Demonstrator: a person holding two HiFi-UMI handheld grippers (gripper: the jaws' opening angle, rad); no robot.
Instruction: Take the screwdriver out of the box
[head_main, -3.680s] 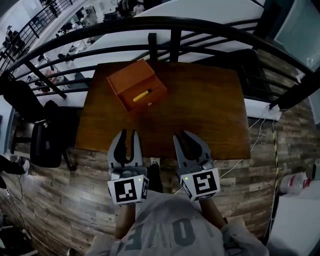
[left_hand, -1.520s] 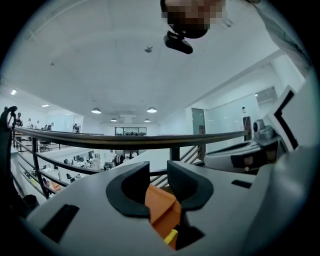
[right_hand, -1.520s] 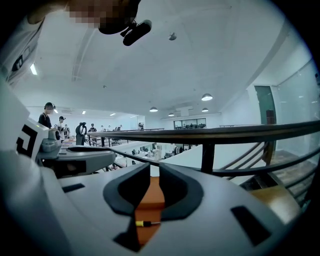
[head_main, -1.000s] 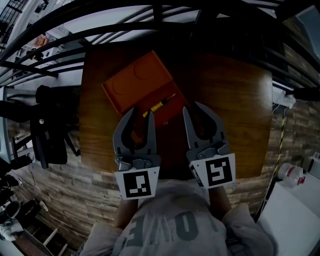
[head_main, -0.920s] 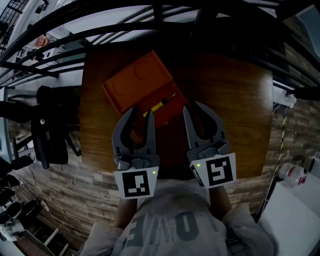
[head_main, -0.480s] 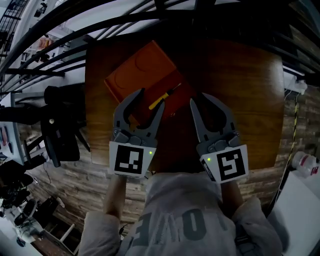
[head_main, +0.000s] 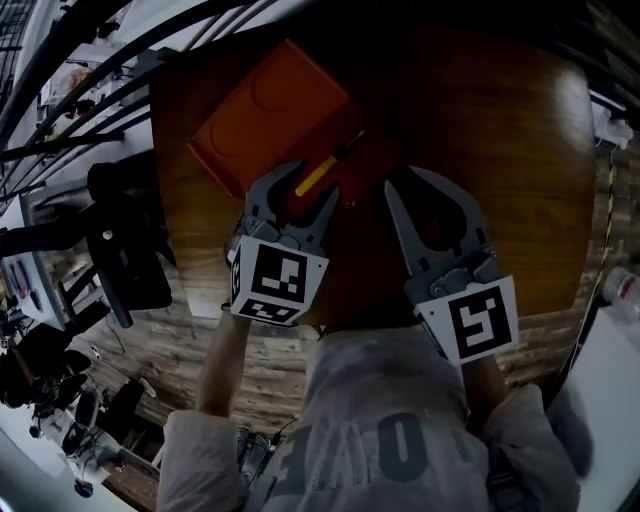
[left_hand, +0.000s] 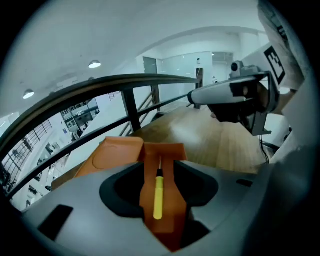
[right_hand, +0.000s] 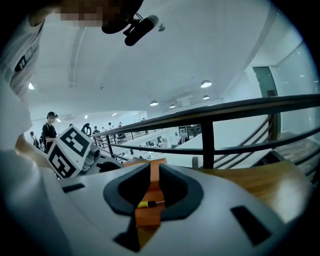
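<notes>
At the near edge of the open orange plastic box (head_main: 265, 110), on the dark wooden table (head_main: 500, 130): left gripper (head_main: 312, 182), tipped down toward the box's inside. Its jaws have just been opening and now stand spread wide. Nothing is pinched.

The small yellow-handled screwdriver (head_main: 322, 172) lies flat inside the box, untouched. The handle end is nearer the gripper and the thin shaft points away. In the left gripper view it runs lengthwise down the gap between the jaws, short of the pads. Judged: the wide spread and the lined-up approach are there to straddle the handle and close across its width.

Just right of the box: right gripper (head_main: 403, 183), jaws apart, empty. It sees the screwdriver crosswise. Judged: kept in reserve, perhaps to steady the box.
</notes>
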